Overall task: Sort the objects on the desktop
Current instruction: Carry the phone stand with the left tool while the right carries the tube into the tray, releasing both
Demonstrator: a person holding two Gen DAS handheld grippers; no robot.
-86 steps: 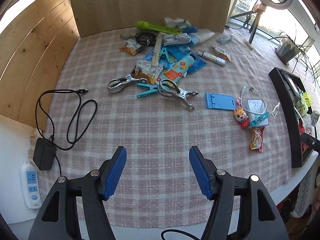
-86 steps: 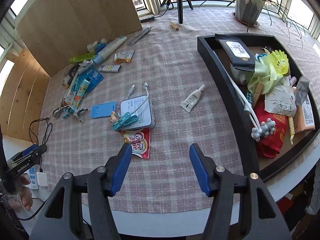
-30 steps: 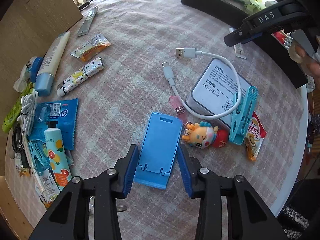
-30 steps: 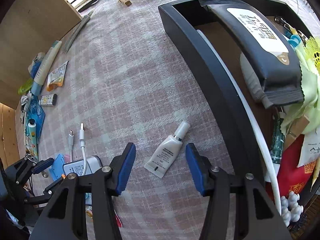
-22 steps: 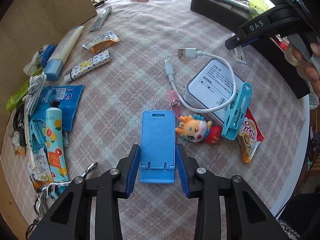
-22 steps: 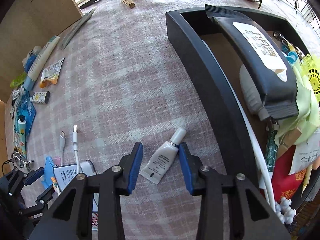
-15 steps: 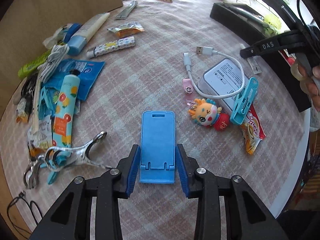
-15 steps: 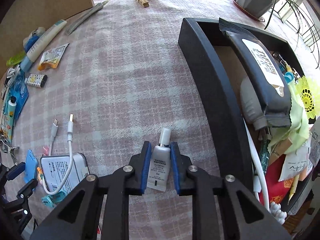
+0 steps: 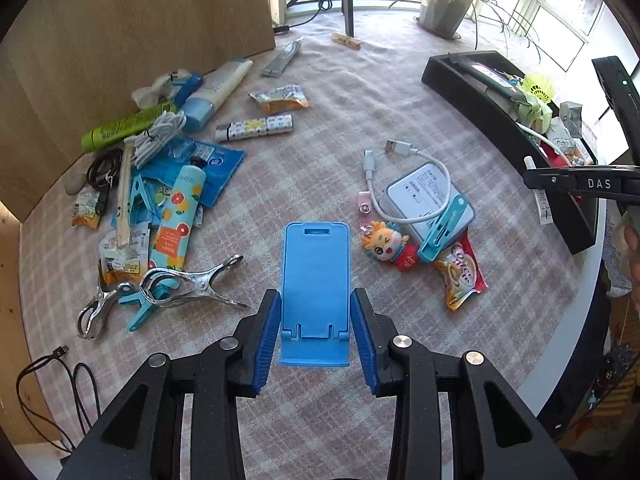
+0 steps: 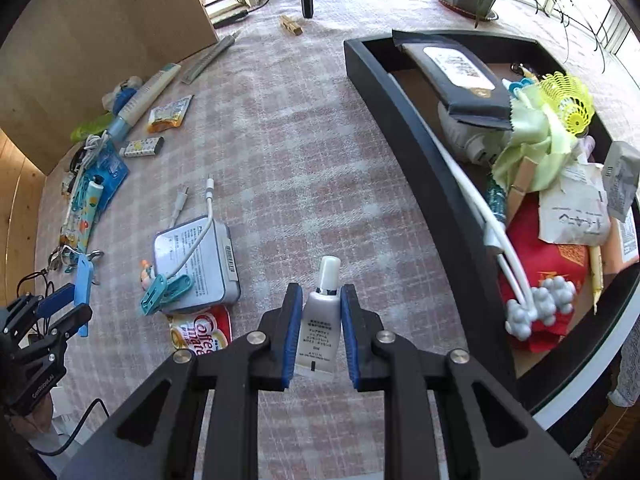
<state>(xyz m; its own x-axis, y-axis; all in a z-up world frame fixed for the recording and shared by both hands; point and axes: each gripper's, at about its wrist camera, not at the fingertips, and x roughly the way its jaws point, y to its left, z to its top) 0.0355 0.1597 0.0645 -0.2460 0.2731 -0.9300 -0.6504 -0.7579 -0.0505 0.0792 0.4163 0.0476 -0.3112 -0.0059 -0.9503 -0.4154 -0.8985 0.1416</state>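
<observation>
At the far left of the desk, under its pink checked cloth, a heap lies against the wooden board: a green tube, a white-and-blue tube, a coiled white cord, blue packets, an orange-printed bottle and two shiny metal spring clamps, all touching or overlapping, so anything drawn from there would likely drag a neighbour; next, the left gripper has its fingers drawn in on both long sides of the flat blue plastic phone stand, gripping its near end so the rest juts forward, and in the right wrist view it appears lifted off the cloth; just right of it lie a small cartoon dragon charm, a silver power bank looped by a short white cable with a teal clothes peg across it, and a red coffee-creamer sachet, close enough to be brushed on a low sweep; further right, the right gripper has its fingers shut on the body of a small white cream tube, cap pointing forward; at the far right stands the black rectangular tray, already crowded with a black pouch, a yellow shuttlecock, red cloth and papers; its raised near wall stands between both held things and what looks their likely destination, so each would need carrying over it.
</observation>
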